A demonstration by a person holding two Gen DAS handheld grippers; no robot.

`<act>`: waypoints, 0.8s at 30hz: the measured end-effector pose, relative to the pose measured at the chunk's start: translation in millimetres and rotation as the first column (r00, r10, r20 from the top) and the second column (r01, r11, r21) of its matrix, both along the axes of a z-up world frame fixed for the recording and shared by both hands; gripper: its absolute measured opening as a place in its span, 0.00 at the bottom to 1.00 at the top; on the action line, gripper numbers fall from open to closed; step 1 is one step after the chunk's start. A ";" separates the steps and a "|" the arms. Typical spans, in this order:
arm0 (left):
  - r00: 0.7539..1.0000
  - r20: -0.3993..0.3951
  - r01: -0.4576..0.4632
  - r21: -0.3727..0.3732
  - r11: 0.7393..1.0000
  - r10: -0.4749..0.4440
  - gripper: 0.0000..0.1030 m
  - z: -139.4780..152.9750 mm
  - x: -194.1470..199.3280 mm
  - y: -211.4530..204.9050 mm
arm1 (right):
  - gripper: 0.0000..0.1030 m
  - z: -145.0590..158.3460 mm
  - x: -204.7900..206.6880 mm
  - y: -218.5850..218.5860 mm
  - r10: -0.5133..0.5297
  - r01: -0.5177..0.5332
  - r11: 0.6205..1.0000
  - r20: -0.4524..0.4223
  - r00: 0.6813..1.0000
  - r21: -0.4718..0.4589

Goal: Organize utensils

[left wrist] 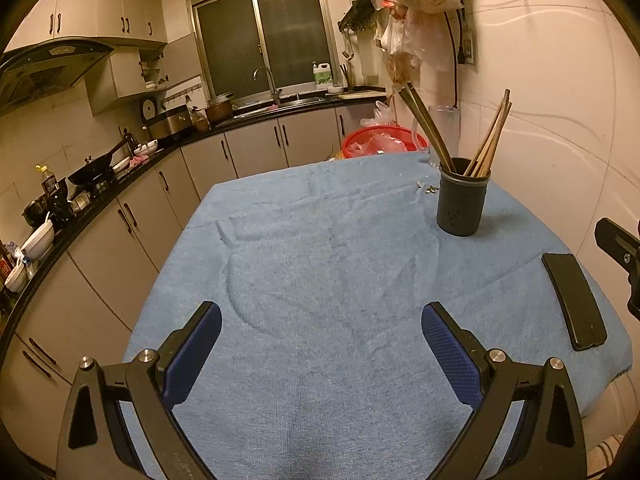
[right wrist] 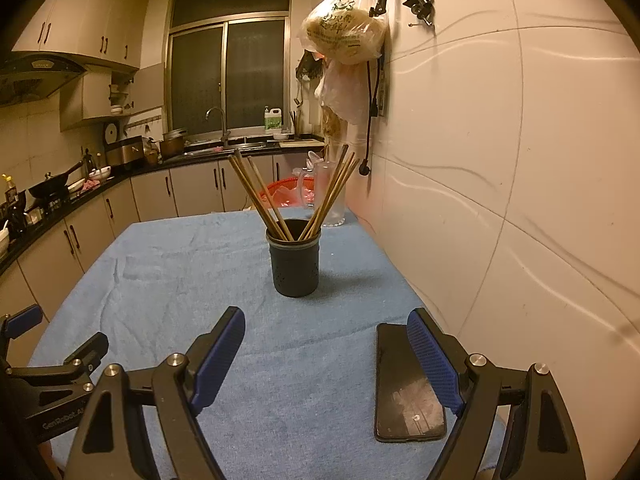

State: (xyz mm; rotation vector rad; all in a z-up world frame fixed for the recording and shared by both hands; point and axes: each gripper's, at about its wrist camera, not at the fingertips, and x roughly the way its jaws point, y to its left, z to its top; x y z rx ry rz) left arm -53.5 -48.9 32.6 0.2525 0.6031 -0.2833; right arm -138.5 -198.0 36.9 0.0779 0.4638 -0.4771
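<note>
A dark cylindrical utensil holder (left wrist: 463, 200) stands upright on the blue cloth (left wrist: 320, 260) at the far right of the table; it also shows in the right wrist view (right wrist: 295, 266). Several wooden chopsticks (right wrist: 260, 200) lean out of it in two bunches, left and right (left wrist: 490, 140). My left gripper (left wrist: 320, 320) is open and empty above the near middle of the cloth. My right gripper (right wrist: 326, 328) is open and empty, a little short of the holder. The left gripper's fingers (right wrist: 24, 320) show at the left edge of the right wrist view.
A black phone (right wrist: 408, 388) lies flat on the cloth by the wall, under my right finger; it also shows in the left wrist view (left wrist: 574, 300). A clear jug (right wrist: 330, 192) and a red basket (left wrist: 380, 140) sit past the table's far end. Kitchen counters run along the left.
</note>
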 end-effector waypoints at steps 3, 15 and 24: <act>1.000 -0.004 0.000 -0.001 1.000 0.000 0.97 -1.0 0.4 0.1 | 0.83 -2.4 3.0 -0.8 0.002 -0.002 1.000 -0.014 1.000 0.003; 1.000 -0.025 0.002 0.007 1.000 -0.002 0.97 -8.0 6.3 -1.3 | 0.83 -10.0 11.7 -0.7 0.006 -0.005 1.000 -0.038 0.999 0.010; 0.999 -0.045 0.003 0.008 1.000 -0.003 0.97 -14.2 13.5 -2.5 | 0.83 -15.2 21.6 -1.4 0.008 -0.008 1.000 -0.062 0.998 0.014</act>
